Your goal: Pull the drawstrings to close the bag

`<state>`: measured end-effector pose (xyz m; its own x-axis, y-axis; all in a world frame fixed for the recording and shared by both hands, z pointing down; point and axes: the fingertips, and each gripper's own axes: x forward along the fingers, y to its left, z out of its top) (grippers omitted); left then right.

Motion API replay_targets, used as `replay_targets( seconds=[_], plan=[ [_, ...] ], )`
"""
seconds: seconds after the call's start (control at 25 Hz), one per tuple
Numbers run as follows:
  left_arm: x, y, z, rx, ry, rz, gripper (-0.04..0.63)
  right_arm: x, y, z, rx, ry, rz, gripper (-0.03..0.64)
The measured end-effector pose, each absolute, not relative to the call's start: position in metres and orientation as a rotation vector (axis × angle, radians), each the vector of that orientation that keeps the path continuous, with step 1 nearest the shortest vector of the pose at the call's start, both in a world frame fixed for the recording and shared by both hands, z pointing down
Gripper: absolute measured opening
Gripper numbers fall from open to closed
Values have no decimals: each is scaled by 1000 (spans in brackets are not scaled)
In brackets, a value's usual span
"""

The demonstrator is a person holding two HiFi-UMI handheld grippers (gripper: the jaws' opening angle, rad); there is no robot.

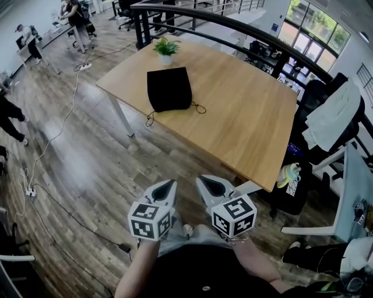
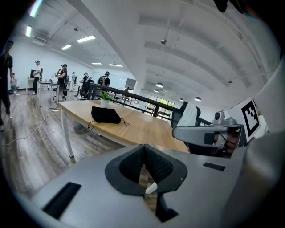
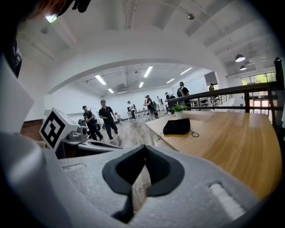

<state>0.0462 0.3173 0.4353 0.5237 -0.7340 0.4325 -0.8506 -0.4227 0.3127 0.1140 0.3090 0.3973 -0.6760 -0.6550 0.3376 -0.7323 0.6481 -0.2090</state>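
Pale wood makes up the table (image 1: 250, 122) ahead of you, a wide bare top on white legs, set corner-on over a floor (image 1: 87, 169) of grey-brown planks. The black bag (image 1: 169, 88) lies flat on the table's near-left part, at 12 o'clock from your hands and well apart from them. Its drawstrings (image 1: 199, 108) trail loose from its near edge, one loop at 5 o'clock of the bag and another hanging off the table edge at 7 o'clock. A small potted plant (image 1: 166, 48) stands at 12 o'clock of the bag, near the far corner. Your left gripper (image 1: 168, 187) and right gripper (image 1: 210, 185) hang side by side above the floor, short of the table, each with its jaws pressed together on nothing. A dark curved railing (image 1: 233, 29) runs behind the table, with windows (image 1: 315, 29) at 1 o'clock. A white cable (image 1: 64, 125) snakes over the floor at 9 o'clock, and people (image 1: 76, 14) stand at desks at 11 o'clock. A pale jacket (image 1: 332, 113) drapes over a chair (image 1: 315, 96) at 3 o'clock of the table.
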Motion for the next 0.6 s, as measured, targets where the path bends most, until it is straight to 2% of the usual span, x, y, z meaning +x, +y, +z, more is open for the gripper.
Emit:
replay_targets(
  seconds=[0.28, 0.6],
  plan=[
    [34, 272, 441, 2262, -1288, 308, 15, 110, 266, 406, 1152, -2620, 494, -2],
    [-3, 171, 438, 2282, -1263, 310, 15, 73, 169, 410, 1175, -2600, 481, -2]
  ],
)
